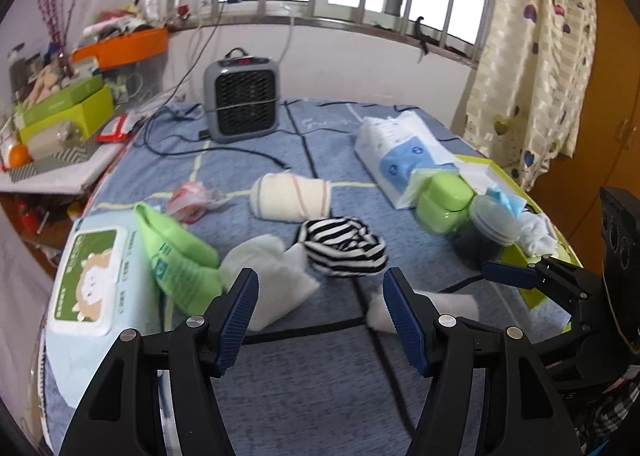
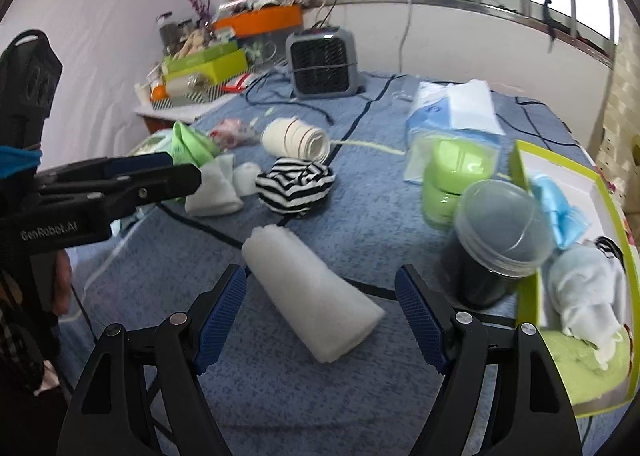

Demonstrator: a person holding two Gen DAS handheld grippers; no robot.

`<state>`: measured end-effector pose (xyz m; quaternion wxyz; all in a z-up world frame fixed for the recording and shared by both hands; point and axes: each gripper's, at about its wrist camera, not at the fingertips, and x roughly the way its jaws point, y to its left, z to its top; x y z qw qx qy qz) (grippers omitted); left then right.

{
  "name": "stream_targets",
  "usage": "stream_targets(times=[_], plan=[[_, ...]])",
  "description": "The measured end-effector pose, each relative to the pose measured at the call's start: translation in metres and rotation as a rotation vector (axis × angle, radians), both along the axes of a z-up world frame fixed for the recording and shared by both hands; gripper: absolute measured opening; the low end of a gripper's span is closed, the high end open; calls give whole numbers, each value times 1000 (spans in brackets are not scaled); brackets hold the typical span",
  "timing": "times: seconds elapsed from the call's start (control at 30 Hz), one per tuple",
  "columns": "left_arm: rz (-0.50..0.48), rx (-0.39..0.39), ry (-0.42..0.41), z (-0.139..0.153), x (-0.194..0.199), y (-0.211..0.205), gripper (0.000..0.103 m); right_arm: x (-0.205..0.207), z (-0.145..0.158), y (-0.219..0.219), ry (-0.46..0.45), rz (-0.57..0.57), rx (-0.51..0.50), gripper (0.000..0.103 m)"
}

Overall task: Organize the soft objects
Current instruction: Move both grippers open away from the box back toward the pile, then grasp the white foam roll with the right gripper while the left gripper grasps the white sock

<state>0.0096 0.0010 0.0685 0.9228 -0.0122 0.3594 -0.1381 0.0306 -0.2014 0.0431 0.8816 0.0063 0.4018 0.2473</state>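
On the blue bedspread lie a black-and-white striped bundle [image 1: 344, 246] [image 2: 296, 186], a cream striped roll [image 1: 294, 196] [image 2: 298, 140], a flat white cloth [image 1: 272, 280] [image 2: 214, 188] and a white rolled cloth [image 2: 316, 296] [image 1: 424, 310]. My left gripper [image 1: 320, 320] is open, just short of the striped bundle and the flat white cloth. My right gripper [image 2: 322, 320] is open around the near end of the white rolled cloth. A green-rimmed box [image 2: 618, 224] at the right holds blue and white soft items [image 2: 588, 292].
A wet-wipes pack [image 1: 96, 276] and a green pouch [image 1: 176, 256] lie at the left. A clear-lidded dark jar [image 2: 492, 244], green cases [image 2: 452, 176] and a tissue pack [image 1: 400, 152] stand at the right. A grey heater [image 1: 242, 98] with cables stands at the back, and a cluttered side table [image 1: 60, 124] at the left.
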Motion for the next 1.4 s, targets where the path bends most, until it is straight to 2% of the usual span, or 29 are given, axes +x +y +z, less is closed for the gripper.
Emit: stream_targets(times=[0.3, 0.5, 0.63, 0.77, 1.03, 1.4], plan=[[17, 0, 22, -8, 4, 9, 64, 14, -17, 16, 49, 57, -45, 77], [35, 4, 45, -17, 11, 15, 64, 17, -28, 25, 69, 49, -139, 77], [40, 9, 61, -22, 16, 15, 64, 18, -29, 24, 73, 41, -151, 77], [46, 19, 74, -27, 24, 12, 64, 18, -28, 24, 65, 35, -153, 59], [81, 47, 91, -35, 39, 9, 64, 14, -25, 22, 50, 25, -149, 39], [101, 90, 108, -48, 50, 3, 64, 13, -23, 19, 50, 11, -121, 38]])
